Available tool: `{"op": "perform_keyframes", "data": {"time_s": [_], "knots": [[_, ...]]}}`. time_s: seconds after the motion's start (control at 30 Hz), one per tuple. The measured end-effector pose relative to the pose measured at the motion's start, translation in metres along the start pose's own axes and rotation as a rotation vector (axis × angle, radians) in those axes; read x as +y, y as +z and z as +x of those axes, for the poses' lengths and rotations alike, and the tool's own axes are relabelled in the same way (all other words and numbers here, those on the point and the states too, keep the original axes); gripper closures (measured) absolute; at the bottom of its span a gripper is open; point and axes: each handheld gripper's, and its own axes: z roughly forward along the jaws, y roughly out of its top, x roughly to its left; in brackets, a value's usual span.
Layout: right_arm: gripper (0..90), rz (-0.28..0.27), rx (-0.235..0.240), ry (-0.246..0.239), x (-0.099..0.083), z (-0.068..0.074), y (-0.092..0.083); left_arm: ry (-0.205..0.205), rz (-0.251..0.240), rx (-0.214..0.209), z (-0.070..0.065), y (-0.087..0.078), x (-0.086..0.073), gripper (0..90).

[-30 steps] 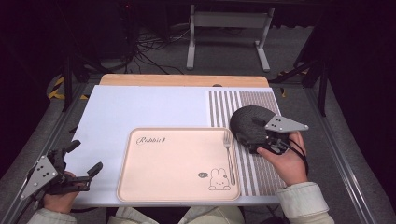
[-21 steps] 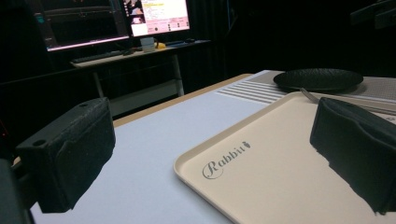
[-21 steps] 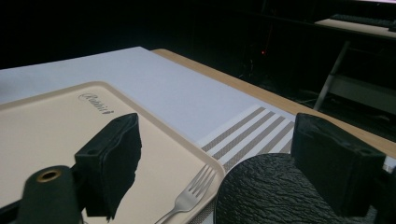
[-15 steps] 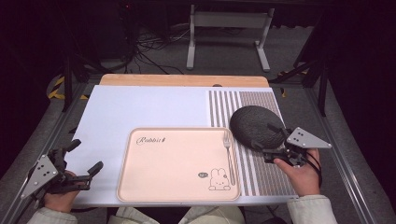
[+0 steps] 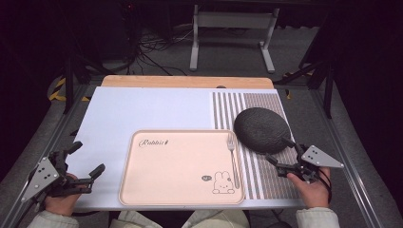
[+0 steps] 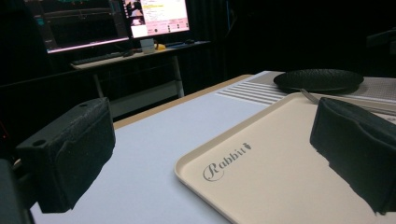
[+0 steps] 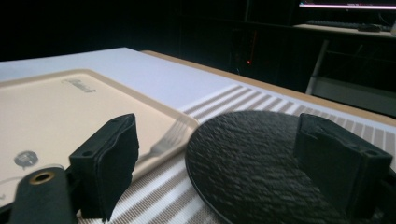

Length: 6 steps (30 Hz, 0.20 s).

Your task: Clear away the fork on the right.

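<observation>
At the left edge of the desk [image 5: 142,109], the left gripper [image 5: 86,160] rested in the person's left hand [image 5: 62,202], its fingers [image 6: 70,154] spread wide with nothing between them, aimed toward the tray. The white mat [image 5: 142,114] covered most of the desk, with a wooden strip showing along the far edge.

In the middle, toward the near side, lay the cream tray [image 5: 176,166], printed with the word "Rabbit" near its far left corner and a small rabbit drawing [image 5: 222,183] near its near right corner. A fork [image 5: 233,159] lay inside the tray along its right rim, tines pointing away from the person.

Just right of the tray, on the striped placemat [image 5: 247,102], sat the dark textured plate [image 5: 261,129], flat and apart from the tray rim.

At the near right, the right gripper [image 5: 277,151] was held in the right hand [image 5: 313,190], close to the plate's near edge. Its fingers [image 7: 109,161] stood spread, bracketing the plate in the right gripper view without pressing on it.
</observation>
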Motion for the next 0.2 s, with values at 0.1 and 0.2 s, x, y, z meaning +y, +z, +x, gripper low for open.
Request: {"op": "perform_keyframes", "data": {"time_s": [0.1,0.2], "knots": [[15.2,0.004,-0.005,0.020,-0.0063,-0.0039,-0.0030,0.002,0.001,0.002,0.0009,0.0003,-0.0004,0.8],[15.2,-0.003,-0.016,0.033,-0.0083,-0.0058,-0.0050,0.001,0.004,0.002,0.0013,0.0004,-0.0006,0.8]]}}
